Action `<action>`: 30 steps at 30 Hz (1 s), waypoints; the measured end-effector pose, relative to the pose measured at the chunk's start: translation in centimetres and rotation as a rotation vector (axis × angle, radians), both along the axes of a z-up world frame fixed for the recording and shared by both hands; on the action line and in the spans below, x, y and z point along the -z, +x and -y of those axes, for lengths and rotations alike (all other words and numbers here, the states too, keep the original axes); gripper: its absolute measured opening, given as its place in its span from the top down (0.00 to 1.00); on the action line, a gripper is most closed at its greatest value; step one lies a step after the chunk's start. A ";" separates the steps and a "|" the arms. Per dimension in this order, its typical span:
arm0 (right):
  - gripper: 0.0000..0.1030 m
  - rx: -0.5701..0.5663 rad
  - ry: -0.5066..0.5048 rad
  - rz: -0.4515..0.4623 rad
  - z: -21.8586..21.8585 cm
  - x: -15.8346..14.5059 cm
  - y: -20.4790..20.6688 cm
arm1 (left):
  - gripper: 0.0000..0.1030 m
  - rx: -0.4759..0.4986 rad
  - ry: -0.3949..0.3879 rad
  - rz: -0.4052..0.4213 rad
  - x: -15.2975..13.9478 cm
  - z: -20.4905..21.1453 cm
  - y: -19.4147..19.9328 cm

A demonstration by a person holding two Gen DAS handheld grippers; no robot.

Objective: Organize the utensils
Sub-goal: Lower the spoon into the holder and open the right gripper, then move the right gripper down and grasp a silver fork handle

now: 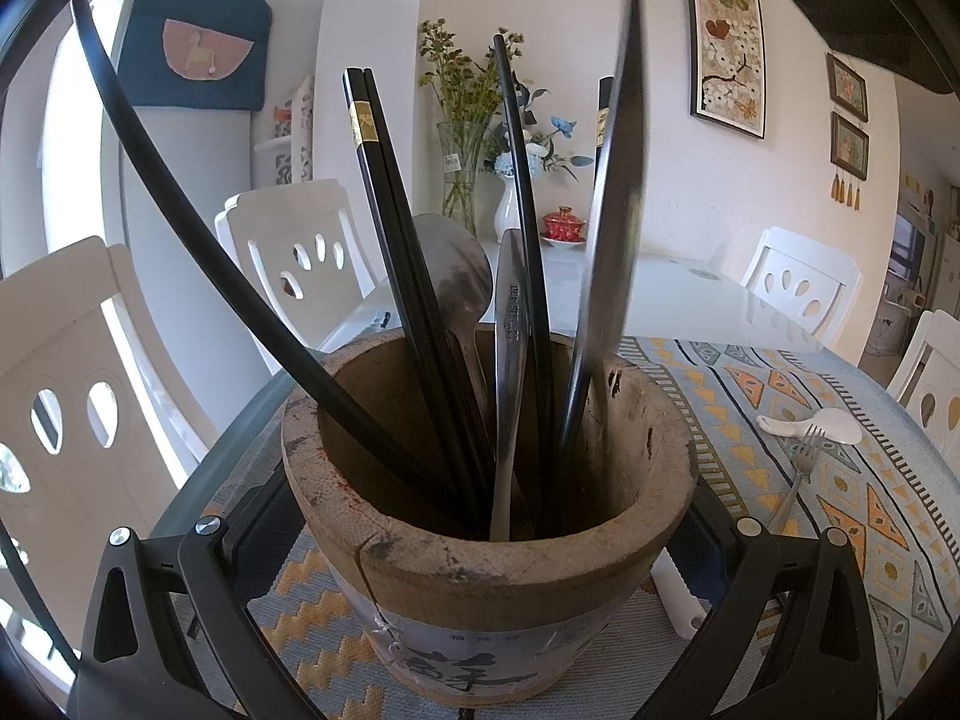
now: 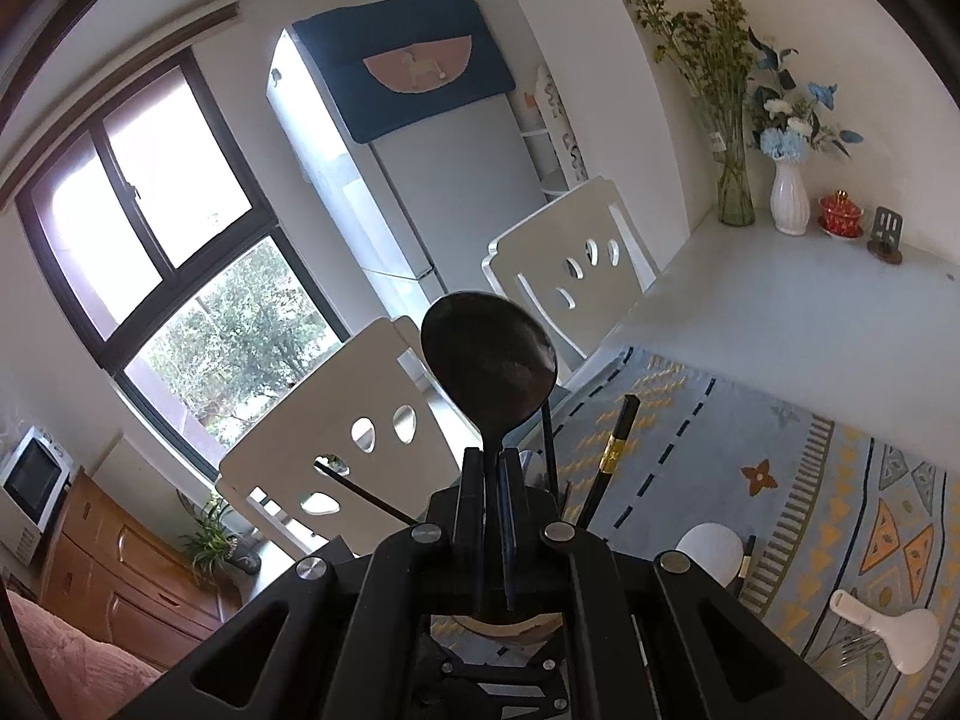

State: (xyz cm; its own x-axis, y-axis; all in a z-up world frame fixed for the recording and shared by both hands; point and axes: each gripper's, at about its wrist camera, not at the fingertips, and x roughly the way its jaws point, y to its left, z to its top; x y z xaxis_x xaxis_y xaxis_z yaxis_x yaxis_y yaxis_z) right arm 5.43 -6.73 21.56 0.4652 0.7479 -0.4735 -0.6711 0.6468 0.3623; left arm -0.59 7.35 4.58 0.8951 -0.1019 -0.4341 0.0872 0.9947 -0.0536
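- Spoon, dark metal [image 2: 489,360]: pinched by its handle between the jaws of the right gripper [image 2: 489,468], which are pressed nearly together on it. The bowl stands up at 12 o'clock from the fingertips. In the left wrist view the blurred metal blade [image 1: 612,210] dropping into the holder from 1 o'clock is probably this same spoon seen edge-on; I cannot confirm it.
- Handling, judged: stiff, light, smooth and likely slippery, so a flat pinch low on the handle suits it. It is not fragile but may swing if held loosely.
- Utensil holder, worn wooden cup [image 1: 492,552]: stands on the patterned cloth [image 1: 870,480] of the worktop, between the fingers of the left gripper [image 1: 480,630]. The jaws are spread to either side of the cup; whether the pads press on its wall I cannot tell. Judged heavy and steady, rough enough to grip by the wall.
- Contents of the holder: black chopsticks [image 1: 384,210], one long black stick leaning to 10 o'clock [image 1: 180,192], a metal spoon [image 1: 456,282] and a stamped metal handle [image 1: 513,360].
- Loose on the cloth, at 3 o'clock from the holder: a fork [image 1: 801,468] and a white ceramic spoon [image 1: 810,423], touching or overlapping. The ceramic one is judged brittle; take it by the handle and set it down gently.
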 end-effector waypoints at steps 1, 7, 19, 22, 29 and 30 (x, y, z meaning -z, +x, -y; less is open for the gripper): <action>0.87 0.000 0.002 -0.014 0.0 0.1 0.2 | 0.00 0.000 0.000 0.000 0.0 0.0 0.0; 0.68 0.031 0.040 -0.031 0.8 0.2 0.5 | 0.00 0.000 -0.002 -0.005 0.1 0.0 0.1; 0.61 0.156 0.114 -0.086 5.0 0.5 1.9 | 0.00 0.002 -0.003 -0.008 0.0 0.3 0.1; 0.58 0.204 0.153 -0.116 7.0 0.7 2.7 | 0.00 0.002 -0.002 -0.012 0.1 0.3 0.2; 0.50 0.328 0.158 -0.197 11.1 2.7 4.5 | 0.00 0.002 -0.005 -0.015 0.0 0.2 0.1; 0.50 0.343 0.133 -0.215 11.3 3.4 4.9 | 0.00 0.002 -0.005 -0.015 0.0 0.2 0.2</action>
State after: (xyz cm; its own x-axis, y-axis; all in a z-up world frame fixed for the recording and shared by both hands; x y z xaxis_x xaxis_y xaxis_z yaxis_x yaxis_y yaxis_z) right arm 10.30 -18.06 18.14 0.5993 0.6277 -0.4969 -0.3250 0.7580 0.5655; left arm -0.43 7.18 4.55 0.8884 -0.1062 -0.4467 0.0887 0.9943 -0.0599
